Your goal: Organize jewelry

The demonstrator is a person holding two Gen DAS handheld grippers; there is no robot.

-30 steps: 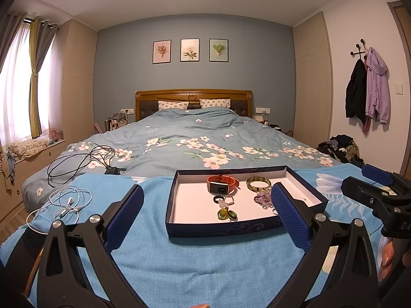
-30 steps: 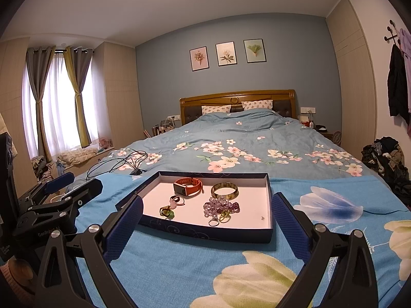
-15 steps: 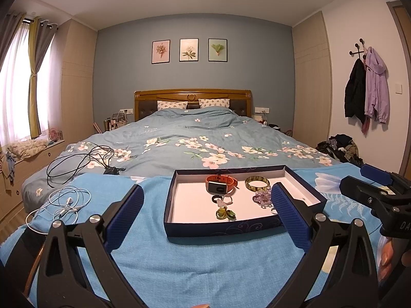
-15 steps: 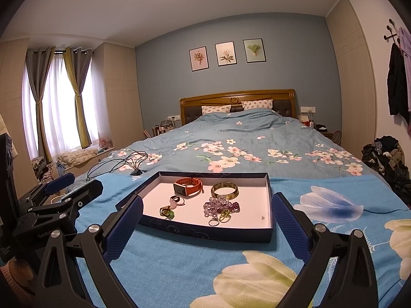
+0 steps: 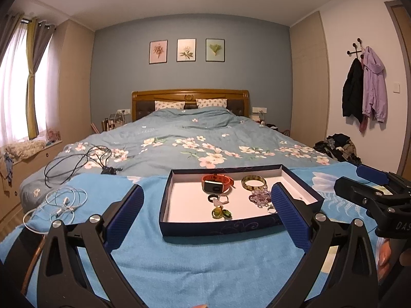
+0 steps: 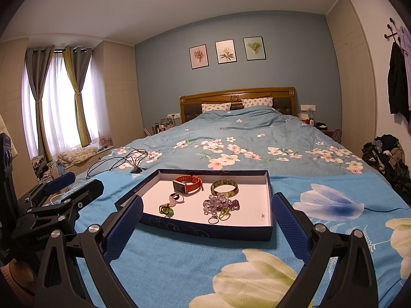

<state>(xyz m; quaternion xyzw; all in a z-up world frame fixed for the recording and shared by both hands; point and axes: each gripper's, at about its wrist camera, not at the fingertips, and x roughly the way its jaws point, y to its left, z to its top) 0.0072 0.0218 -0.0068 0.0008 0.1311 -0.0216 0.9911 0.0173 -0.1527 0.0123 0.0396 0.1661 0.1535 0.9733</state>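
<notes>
A shallow dark-blue box (image 5: 221,227) (image 6: 205,227) with a white floor lies on the blue blanket. In it are an orange watch (image 5: 217,182) (image 6: 187,183), a green bangle (image 5: 254,182) (image 6: 224,187), a purple bead bracelet (image 5: 260,196) (image 6: 221,203) and several small rings (image 5: 219,211) (image 6: 167,209). My left gripper (image 5: 206,218) is open and empty, just short of the box. My right gripper (image 6: 206,227) is open and empty, also short of the box.
White earphones (image 5: 61,202) and black cables (image 5: 84,159) lie on the bed at the left. The right gripper shows at the right in the left wrist view (image 5: 380,195). The left gripper shows at the left in the right wrist view (image 6: 59,200). Clothes (image 5: 336,148) are piled beside the bed.
</notes>
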